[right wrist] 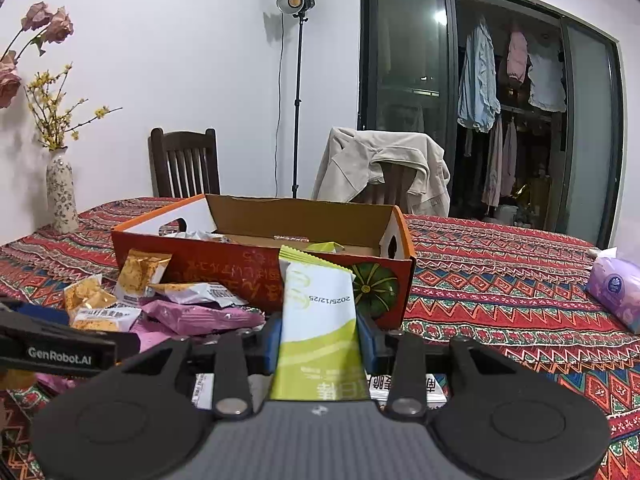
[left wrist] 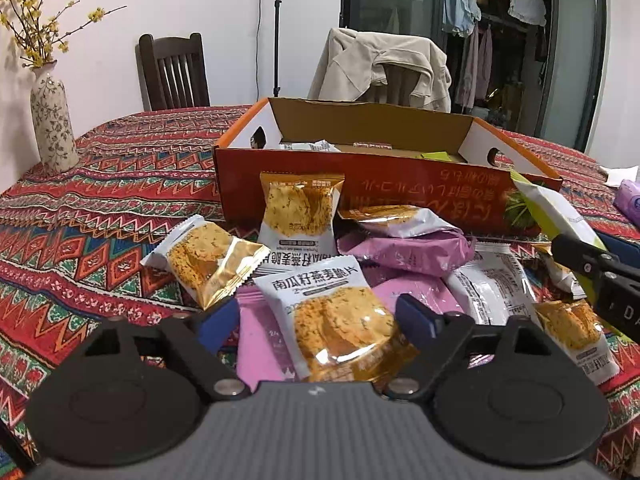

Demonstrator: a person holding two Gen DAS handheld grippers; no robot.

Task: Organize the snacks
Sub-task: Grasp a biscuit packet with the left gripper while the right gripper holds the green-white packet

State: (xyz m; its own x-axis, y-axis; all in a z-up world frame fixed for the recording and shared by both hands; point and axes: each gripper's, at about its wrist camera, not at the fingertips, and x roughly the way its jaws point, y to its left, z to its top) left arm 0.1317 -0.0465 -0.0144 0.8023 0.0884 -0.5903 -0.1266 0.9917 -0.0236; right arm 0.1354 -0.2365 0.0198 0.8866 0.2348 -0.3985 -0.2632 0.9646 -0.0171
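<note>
Blue-padded jaws of the right gripper (right wrist: 319, 338) pinch a green-and-white snack packet (right wrist: 318, 320) upright, just before the orange cardboard box (right wrist: 256, 276). Left gripper (left wrist: 320, 318) jaws stand spread around an oat-crisp packet (left wrist: 340, 316) atop the snack pile (left wrist: 404, 248) on the patterned worktop (left wrist: 100, 208).

Even, rather dim indoor light fills both fisheye views, a lit studio lamp on a thin black stand (right wrist: 295, 0) casting its shadow on the white wall just left of it (straight lines bow toward the edges), with glare on the glossy gold-and-white snack wrappers (left wrist: 344, 340).
</note>
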